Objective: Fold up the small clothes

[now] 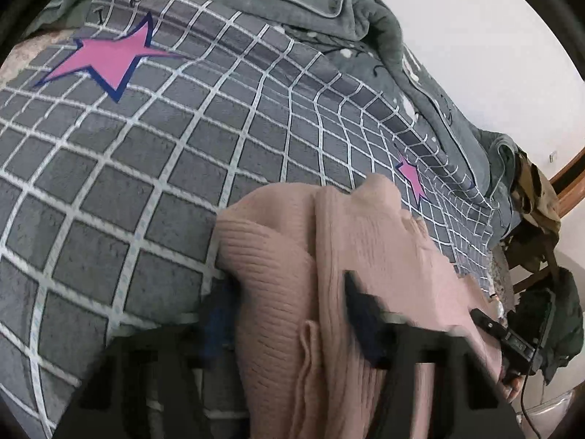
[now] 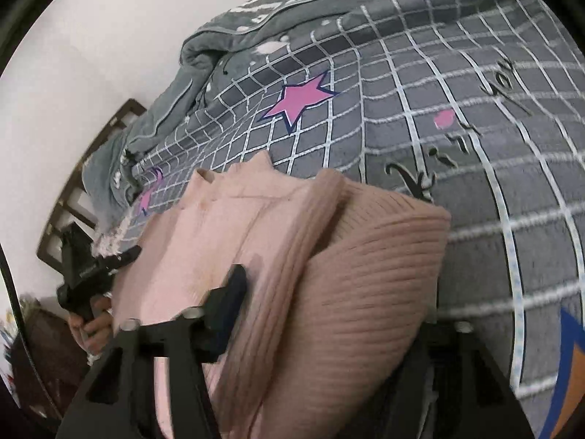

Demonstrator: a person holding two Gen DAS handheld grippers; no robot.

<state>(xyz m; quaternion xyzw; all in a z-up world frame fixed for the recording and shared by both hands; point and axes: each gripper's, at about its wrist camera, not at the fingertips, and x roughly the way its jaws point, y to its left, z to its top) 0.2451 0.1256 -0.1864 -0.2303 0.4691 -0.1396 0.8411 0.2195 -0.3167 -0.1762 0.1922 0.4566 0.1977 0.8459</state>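
The pale pink ribbed knit garment [image 1: 351, 274] lay bunched on the grey white-gridded bedspread [image 1: 128, 168], at six o'clock in both views. The left gripper [image 1: 289, 314] and right gripper [image 2: 329, 314] each stood nearly closed, knit pinched between the jaws. It looked soft, light, stretchy and limp; hems or seams at its outer edges would hold best.

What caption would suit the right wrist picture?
Right gripper clamps a pink knit garment over a grey checked bedspread.
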